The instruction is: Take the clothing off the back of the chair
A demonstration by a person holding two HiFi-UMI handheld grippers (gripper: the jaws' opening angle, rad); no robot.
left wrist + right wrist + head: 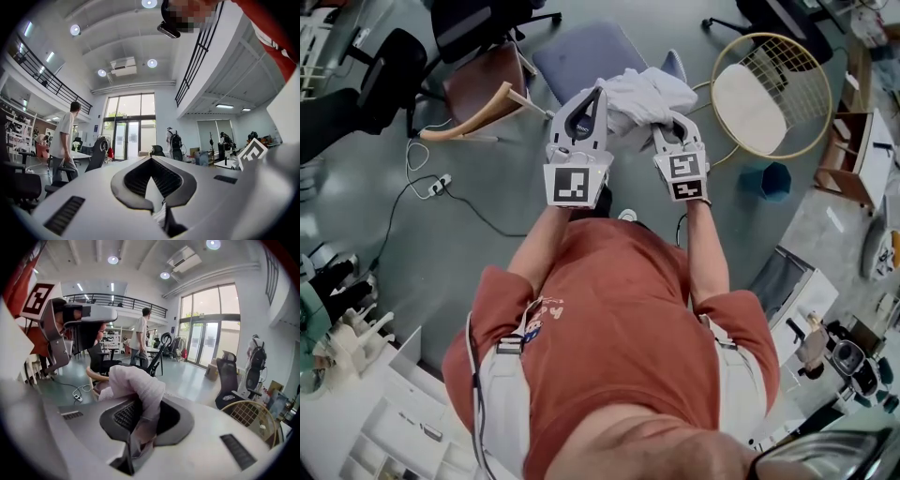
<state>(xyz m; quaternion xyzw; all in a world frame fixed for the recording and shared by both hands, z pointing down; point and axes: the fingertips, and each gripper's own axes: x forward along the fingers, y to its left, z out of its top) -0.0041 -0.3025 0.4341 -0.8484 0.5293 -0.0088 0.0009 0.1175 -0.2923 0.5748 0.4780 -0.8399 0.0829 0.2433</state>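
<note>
A white garment (645, 97) hangs bunched between my two grippers, over a lavender chair (584, 52). My left gripper (597, 93) grips its left side, jaws shut, and a bit of white cloth (161, 216) shows between them in the left gripper view. My right gripper (674, 119) holds the right side. In the right gripper view the garment (136, 385) drapes over and down between the shut jaws of the right gripper (144, 405). Whether the cloth still touches the chair back I cannot tell.
A wooden chair with a brown seat (484, 92) stands left of the lavender one. A round gold wire-frame chair (769, 94) is at the right, with a blue bin (766, 180) below it. A power strip and cable (431, 184) lie on the floor. A person (62, 140) stands farther off.
</note>
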